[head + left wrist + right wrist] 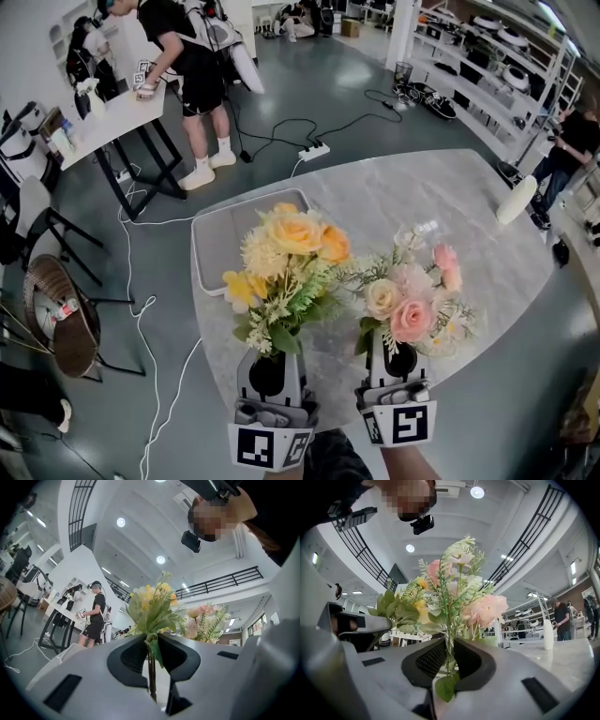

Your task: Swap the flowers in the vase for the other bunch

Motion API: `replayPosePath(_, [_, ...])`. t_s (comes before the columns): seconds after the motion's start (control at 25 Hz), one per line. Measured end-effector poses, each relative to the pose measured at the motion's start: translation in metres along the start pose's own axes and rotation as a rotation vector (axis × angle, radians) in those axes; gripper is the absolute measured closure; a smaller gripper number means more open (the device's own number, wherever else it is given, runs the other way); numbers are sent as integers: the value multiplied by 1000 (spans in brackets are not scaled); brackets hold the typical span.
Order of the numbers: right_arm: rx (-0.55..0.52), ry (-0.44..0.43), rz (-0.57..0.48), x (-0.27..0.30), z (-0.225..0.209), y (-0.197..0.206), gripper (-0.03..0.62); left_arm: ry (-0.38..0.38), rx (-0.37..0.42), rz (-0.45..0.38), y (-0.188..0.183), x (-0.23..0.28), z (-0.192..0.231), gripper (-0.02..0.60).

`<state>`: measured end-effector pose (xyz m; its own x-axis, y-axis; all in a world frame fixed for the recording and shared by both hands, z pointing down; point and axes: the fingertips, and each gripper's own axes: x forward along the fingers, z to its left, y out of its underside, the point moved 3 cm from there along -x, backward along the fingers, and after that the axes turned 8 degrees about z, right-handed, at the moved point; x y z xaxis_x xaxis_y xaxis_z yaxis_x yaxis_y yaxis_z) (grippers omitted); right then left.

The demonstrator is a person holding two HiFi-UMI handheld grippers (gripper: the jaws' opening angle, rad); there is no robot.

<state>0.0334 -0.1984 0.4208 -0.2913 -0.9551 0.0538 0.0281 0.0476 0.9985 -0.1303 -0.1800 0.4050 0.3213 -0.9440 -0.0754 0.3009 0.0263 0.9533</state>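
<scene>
Left gripper [272, 354] clamps the yellow bunch [286, 267] by its stems, right gripper [399, 354] likewise clamps the pink bunch [412, 305], side by side above the marble table [375, 192]; the white vase [517, 200] stands well apart at the table's right edge

Right gripper [449, 657] clamped on pink bunch [488, 610], upright
</scene>
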Motion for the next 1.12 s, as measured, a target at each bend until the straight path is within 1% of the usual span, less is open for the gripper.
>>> replayPosePath(0.08, [-12, -10, 25, -2, 2, 3, 544, 3, 0, -1, -1, -2, -2, 515])
replayPosePath(0.16, [-22, -19, 64, -3, 4, 8, 501, 2, -2, -3, -3, -5, -3, 515])
replayPosePath(0.2, [-22, -17, 80, -4, 4, 10, 496, 2, -2, -5, -4, -6, -4, 515])
replayPosePath(0.4, [-15, -3, 112, -10, 6, 17, 491, 5, -1, -9, -8, -12, -2, 514])
replayPosePath(0.8, [-18, 11, 132, -20, 7, 19, 490, 10, 0, -9, -13, -18, -3, 515])
replayPosePath(1.0, [-5, 31, 138, -22, 29, 32, 490, 13, 0, -15, -11, -35, 22, 514])
replayPosePath(1.12, [3, 40, 138, -25, 33, 33, 490, 7, 3, -12, -12, -39, 28, 515])
